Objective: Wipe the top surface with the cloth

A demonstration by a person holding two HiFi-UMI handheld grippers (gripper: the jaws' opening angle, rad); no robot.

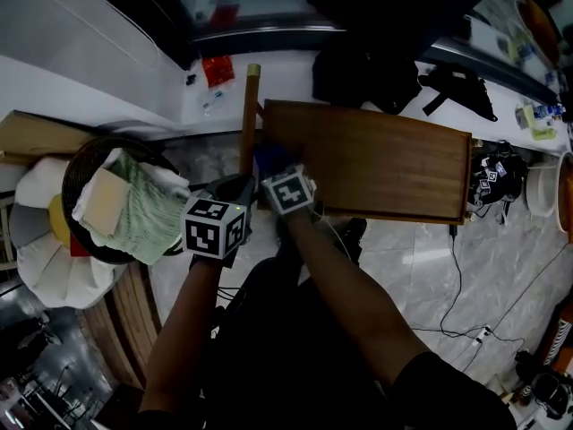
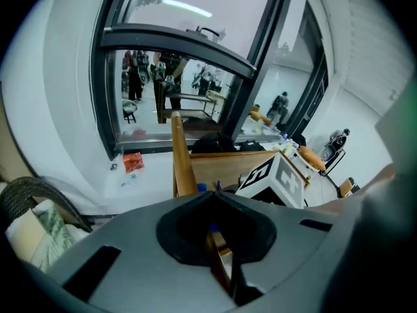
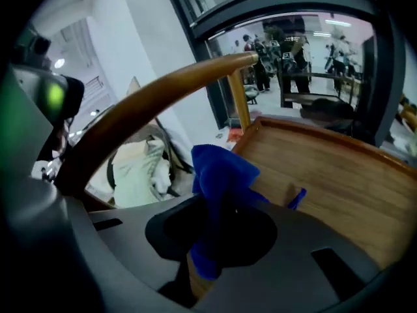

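Over at 9 o'clock in the head view sits a wicker basket [image 1: 75,170] stuffed with folded cloths. Next, the left gripper [image 2: 218,243] is clenched on the near end of a wooden bar [image 1: 250,119]. Just beside it, the right gripper [image 3: 212,240] grasps a bunched blue cloth [image 3: 218,175], which is at the left edge of the rimmed wooden top [image 1: 385,159] stretching toward 2 o'clock.

from the head view the marker cubes [image 1: 215,227] cover both pairs of jaws, and the right gripper [image 3: 212,240] hides the near left corner of the surface [image 1: 385,159]. the lower end of the cloth [image 3: 218,175] sinks out of sight between its jaws. whether the left gripper [image 2: 221,266] actually grips the wood strip [image 2: 218,256] between its jaws is unclear.
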